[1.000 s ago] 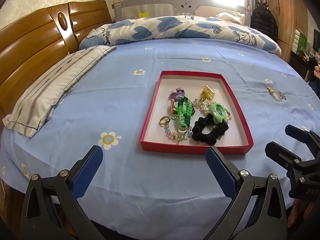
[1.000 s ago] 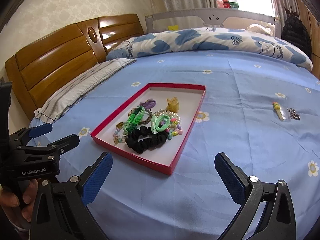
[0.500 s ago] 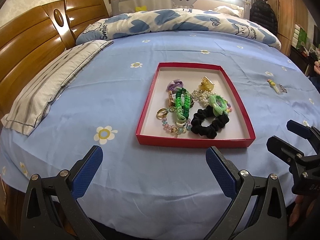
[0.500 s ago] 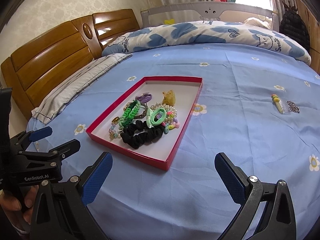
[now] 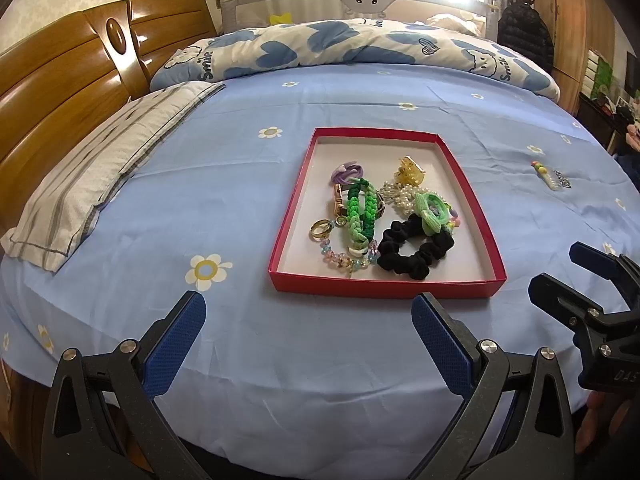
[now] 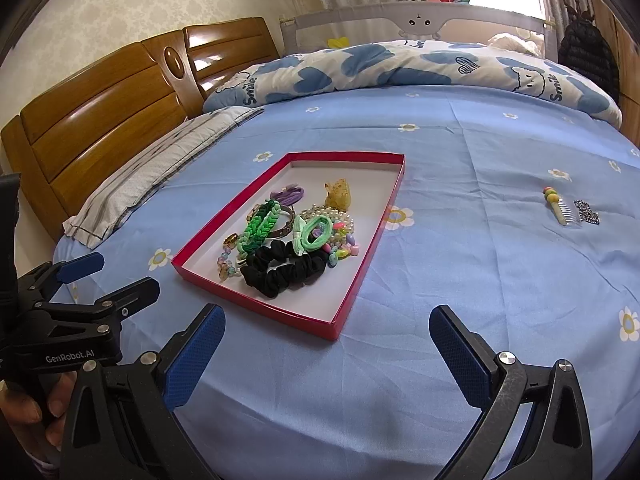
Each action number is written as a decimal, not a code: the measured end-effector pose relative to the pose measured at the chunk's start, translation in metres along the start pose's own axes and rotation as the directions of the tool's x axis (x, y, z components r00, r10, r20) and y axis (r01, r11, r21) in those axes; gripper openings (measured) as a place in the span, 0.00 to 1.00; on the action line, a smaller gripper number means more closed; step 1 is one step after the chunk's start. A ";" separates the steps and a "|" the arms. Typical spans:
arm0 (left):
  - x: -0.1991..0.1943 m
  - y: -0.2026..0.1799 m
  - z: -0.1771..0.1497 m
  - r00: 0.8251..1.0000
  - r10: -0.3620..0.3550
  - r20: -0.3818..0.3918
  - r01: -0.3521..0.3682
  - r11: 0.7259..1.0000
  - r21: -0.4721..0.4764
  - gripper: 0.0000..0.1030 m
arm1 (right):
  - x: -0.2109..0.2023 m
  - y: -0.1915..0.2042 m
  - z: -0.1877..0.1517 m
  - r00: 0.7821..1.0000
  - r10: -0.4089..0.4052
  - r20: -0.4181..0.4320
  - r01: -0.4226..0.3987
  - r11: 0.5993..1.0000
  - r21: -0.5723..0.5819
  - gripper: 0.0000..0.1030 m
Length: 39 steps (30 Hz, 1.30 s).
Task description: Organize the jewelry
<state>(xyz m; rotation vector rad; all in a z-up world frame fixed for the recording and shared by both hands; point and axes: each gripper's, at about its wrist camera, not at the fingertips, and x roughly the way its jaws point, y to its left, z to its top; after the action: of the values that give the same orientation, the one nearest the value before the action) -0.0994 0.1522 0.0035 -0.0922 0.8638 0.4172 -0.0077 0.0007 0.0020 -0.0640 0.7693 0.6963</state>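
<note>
A red tray [image 5: 280, 240] [image 6: 360, 280] lies on the blue bed sheet and holds a black scrunchie [image 5: 412, 250] [image 6: 280, 270], a green braided band [image 5: 360, 216] [image 6: 260, 228], pearls [image 5: 400, 196], a yellow claw clip [image 5: 408, 170] and a gold ring [image 5: 321, 229]. A small hair comb with coloured beads [image 5: 546, 174] [image 6: 558, 208] and a dark chain piece [image 6: 586, 212] lie on the sheet to the right of the tray. My left gripper [image 5: 308, 326] [image 6: 104, 280] is open and empty in front of the tray. My right gripper [image 6: 326, 336] [image 5: 556, 272] is open and empty.
A striped pillow [image 5: 100, 172] lies at the left by the wooden headboard [image 5: 60, 92]. A blue-and-white quilt [image 5: 360, 48] is bunched at the far side. The bed's near edge is just below both grippers.
Both grippers have shifted slightly and tilted, so the tray sits a little lower and closer in both views. Both stay open and empty. Nothing on the bed has moved.
</note>
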 end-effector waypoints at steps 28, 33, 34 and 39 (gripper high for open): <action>-0.002 0.001 0.001 1.000 -0.003 -0.001 0.003 1.000 -0.006 1.00 | -0.002 0.000 0.001 1.000 0.001 0.006 -0.001 1.000 0.001 1.00; -0.002 0.001 0.001 1.000 -0.003 -0.001 0.003 1.000 -0.007 1.00 | -0.003 0.001 0.003 1.000 0.002 0.008 -0.002 1.000 0.001 1.00; -0.002 0.001 0.001 1.000 -0.003 -0.001 0.003 1.000 -0.007 1.00 | -0.003 0.001 0.003 1.000 0.001 0.008 -0.001 1.000 0.000 1.00; 0.000 0.003 0.002 1.000 -0.006 -0.009 0.006 1.000 -0.012 1.00 | -0.003 0.001 0.003 1.000 0.002 0.008 -0.002 1.000 0.000 1.00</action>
<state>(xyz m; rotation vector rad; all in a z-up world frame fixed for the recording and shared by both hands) -0.0992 0.1551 0.0047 -0.1080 0.8694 0.4163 -0.0081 0.0006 0.0060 -0.0605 0.7620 0.6975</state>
